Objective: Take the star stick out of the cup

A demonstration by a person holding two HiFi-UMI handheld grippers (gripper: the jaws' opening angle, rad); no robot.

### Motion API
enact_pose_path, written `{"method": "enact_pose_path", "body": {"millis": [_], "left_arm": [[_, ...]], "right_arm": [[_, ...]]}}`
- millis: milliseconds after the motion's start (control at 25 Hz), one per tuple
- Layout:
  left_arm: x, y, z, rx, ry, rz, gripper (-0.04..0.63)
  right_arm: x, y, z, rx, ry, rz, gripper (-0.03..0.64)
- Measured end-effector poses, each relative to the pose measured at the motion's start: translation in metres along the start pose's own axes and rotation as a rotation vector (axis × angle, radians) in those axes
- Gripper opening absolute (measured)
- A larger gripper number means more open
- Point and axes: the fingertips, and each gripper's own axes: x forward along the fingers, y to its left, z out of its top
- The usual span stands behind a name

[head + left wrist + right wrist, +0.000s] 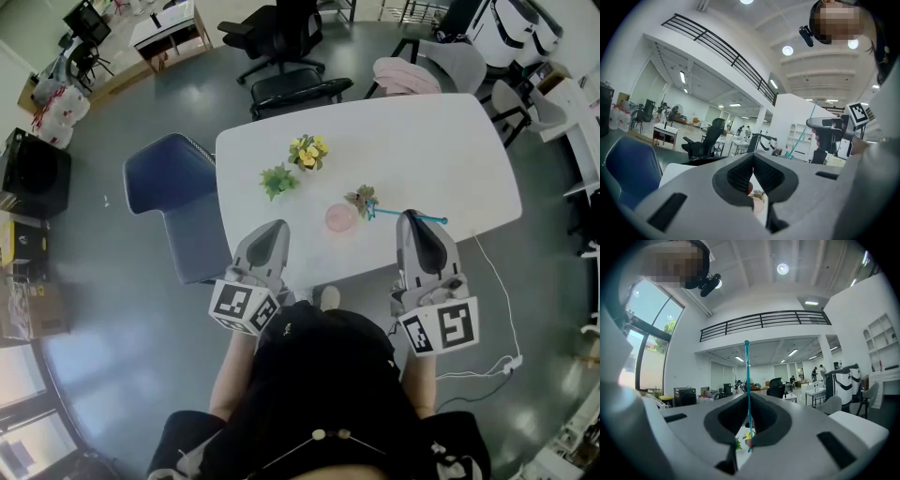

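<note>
Currently the right gripper [413, 221] is holding the star stick [386, 215] outside the cup [339, 218].
Its fingers [766, 416] are pinching nearly together on the thin teal shaft. In the right gripper view the shaft is running straight up between them; in the head view it is sticking out to both sides of the gripper above the white tabletop [441, 150]. One end of the stick is hanging just beside the pink cup, close to a small potted plant [360, 199]; whether it is touching either cannot be told. The left gripper [273, 231] is hovering over the tabletop's near edge, left of the cup, its fingers [736, 176] pressed together on nothing. A green plant [278, 180] and a yellow-flowered plant [308, 151] are standing farther back.
</note>
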Motion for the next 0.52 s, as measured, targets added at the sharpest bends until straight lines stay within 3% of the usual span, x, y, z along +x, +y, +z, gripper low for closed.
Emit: {"method": "enact_pose_path", "body": {"millis": [520], "left_arm": [[-0.0054,-0.0009,0.0012,-0.005,-0.007,0.013,0.005]], "right_arm": [[-0.0022,0.0019,0.0035,0.019,-0.006,0.016,0.02]]}}
